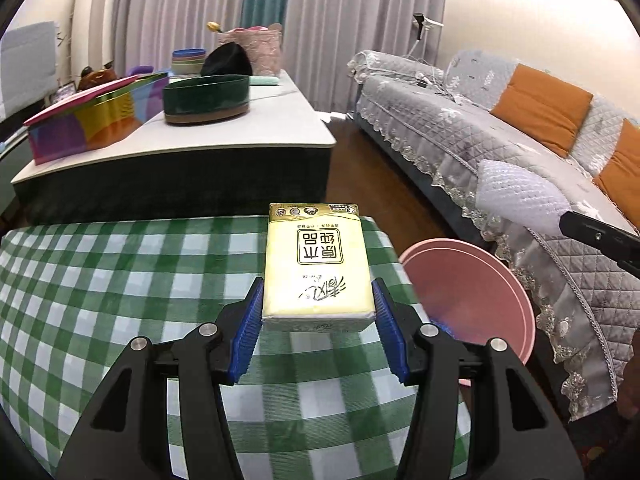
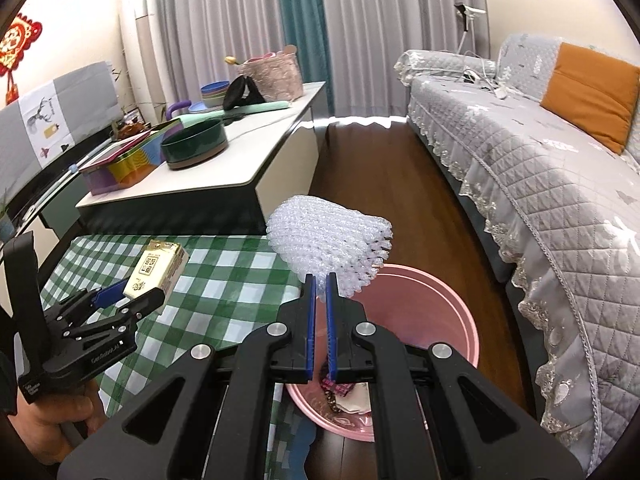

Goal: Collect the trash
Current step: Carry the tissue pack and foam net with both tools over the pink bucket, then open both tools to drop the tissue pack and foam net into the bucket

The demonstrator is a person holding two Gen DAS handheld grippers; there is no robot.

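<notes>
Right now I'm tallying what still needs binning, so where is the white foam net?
The white foam net is pinched in the right gripper, held in the air above the pink bin, between the checkered table and the sofa.

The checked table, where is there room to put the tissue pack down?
The checked table is bare left of the tissue pack held in the left gripper. The white counter behind is crowded with the green bowl and boxes.

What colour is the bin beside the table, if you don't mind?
The bin is pink, clearest in the right wrist view.
</notes>
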